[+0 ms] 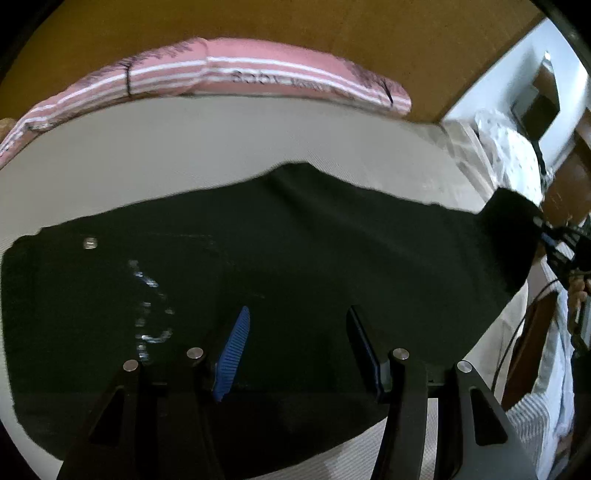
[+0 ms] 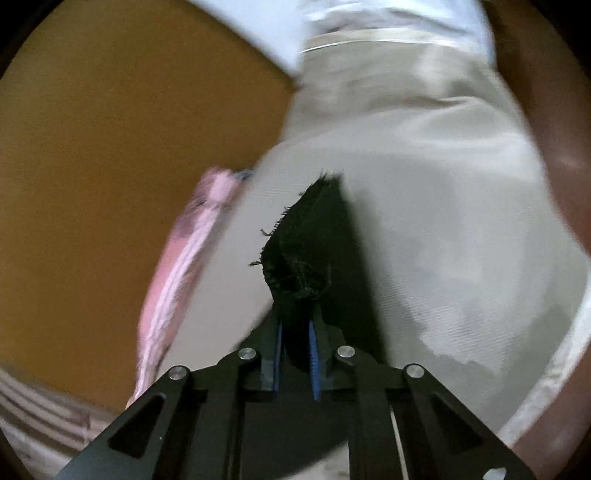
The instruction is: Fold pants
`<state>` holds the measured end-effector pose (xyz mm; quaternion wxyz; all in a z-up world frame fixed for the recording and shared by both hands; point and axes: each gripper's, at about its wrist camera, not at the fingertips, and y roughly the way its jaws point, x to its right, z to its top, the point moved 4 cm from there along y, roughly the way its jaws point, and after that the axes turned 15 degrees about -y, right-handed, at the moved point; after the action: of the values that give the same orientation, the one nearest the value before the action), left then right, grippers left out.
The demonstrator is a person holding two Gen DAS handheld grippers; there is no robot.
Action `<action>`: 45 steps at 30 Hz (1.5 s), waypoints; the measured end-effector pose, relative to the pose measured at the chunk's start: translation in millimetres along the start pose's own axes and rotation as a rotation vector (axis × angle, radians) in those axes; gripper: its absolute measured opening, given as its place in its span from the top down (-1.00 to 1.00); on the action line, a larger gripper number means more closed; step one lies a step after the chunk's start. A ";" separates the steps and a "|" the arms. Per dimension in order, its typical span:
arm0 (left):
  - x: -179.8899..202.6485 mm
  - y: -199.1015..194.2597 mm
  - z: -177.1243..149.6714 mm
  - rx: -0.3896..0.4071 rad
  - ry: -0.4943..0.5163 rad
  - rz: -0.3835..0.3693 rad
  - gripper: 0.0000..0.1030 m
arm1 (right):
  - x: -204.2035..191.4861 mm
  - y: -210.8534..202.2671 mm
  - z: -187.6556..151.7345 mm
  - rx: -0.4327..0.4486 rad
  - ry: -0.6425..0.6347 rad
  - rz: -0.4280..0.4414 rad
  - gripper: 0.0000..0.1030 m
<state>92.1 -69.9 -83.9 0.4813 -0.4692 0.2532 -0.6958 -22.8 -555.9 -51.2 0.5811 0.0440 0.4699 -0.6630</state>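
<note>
The black cloth pants [image 1: 258, 258] are spread on the pale bed sheet [image 1: 184, 147], near the pink striped pillow [image 1: 221, 79]. The left tongs [image 1: 295, 321] are held wide open above them, gripping nothing. A frayed end [image 2: 306, 251], likely a leg hem, is pinched in the closed right tongs [image 2: 295, 325].

Beige mattress [image 1: 221, 147] fills the middle; pink striped pillow [image 1: 258, 79] lies along its far edge against an ochre-brown wall [image 1: 369, 29]. White wall section [image 1: 517, 66] at right.
</note>
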 end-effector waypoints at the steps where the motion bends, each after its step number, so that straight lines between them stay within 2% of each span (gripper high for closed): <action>1: -5.4 -6.4 1.4 0.013 -0.012 -0.004 -0.08 | -22.1 7.0 -1.0 -0.014 -0.027 0.034 0.77; 6: -34.6 -29.3 5.7 0.059 -0.077 -0.016 -0.08 | -128.2 44.9 -26.2 -0.120 -0.175 0.204 0.78; 9: -52.9 -38.4 7.1 0.075 -0.115 -0.010 -0.08 | -187.6 69.6 -62.6 -0.222 -0.270 0.299 0.78; 12: -70.2 -46.2 5.5 0.086 -0.151 -0.010 -0.08 | -231.9 97.9 -119.0 -0.361 -0.399 0.360 0.78; 15: -83.6 -49.4 2.4 0.085 -0.176 -0.004 -0.08 | -248.3 132.9 -189.9 -0.540 -0.538 0.328 0.78; 18: -90.6 -52.6 1.1 0.085 -0.188 -0.013 -0.08 | -240.1 154.8 -228.3 -0.617 -0.627 0.246 0.77; 22: -88.8 -53.2 3.8 0.094 -0.181 -0.025 -0.09 | -245.0 148.5 -228.3 -0.615 -0.648 0.259 0.77; 25: -85.0 -50.8 3.8 0.090 -0.179 -0.042 -0.09 | -253.4 142.2 -225.4 -0.611 -0.712 0.252 0.77; 28: -79.1 -45.7 2.8 0.072 -0.159 -0.039 -0.09 | -253.5 143.3 -233.4 -0.632 -0.785 0.228 0.76; 33: -68.8 -42.4 2.8 0.065 -0.130 -0.049 -0.09 | -250.2 138.3 -244.5 -0.642 -0.830 0.226 0.74; 35: -64.2 -41.3 4.5 0.063 -0.123 -0.047 -0.09 | -251.4 138.9 -244.4 -0.646 -0.824 0.237 0.61; 37: -55.8 -41.9 8.0 0.064 -0.114 -0.060 -0.09 | -255.9 135.9 -247.8 -0.651 -0.834 0.254 0.35; 38: -50.2 -42.5 10.5 0.068 -0.103 -0.065 -0.09 | -260.4 133.9 -250.0 -0.655 -0.842 0.267 0.15; 41: -27.2 -42.5 19.7 0.081 -0.057 -0.090 -0.09 | -270.5 116.5 -247.0 -0.629 -0.869 0.297 0.11; 45: 13.2 -27.8 27.2 0.067 0.020 -0.127 -0.12 | -257.1 100.2 -215.1 -0.532 -0.826 0.241 0.11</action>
<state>103.2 -67.8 -44.5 0.4492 -0.4611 0.2042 -0.7375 36.1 -211.8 -72.4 0.7820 -0.3177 0.3448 -0.4108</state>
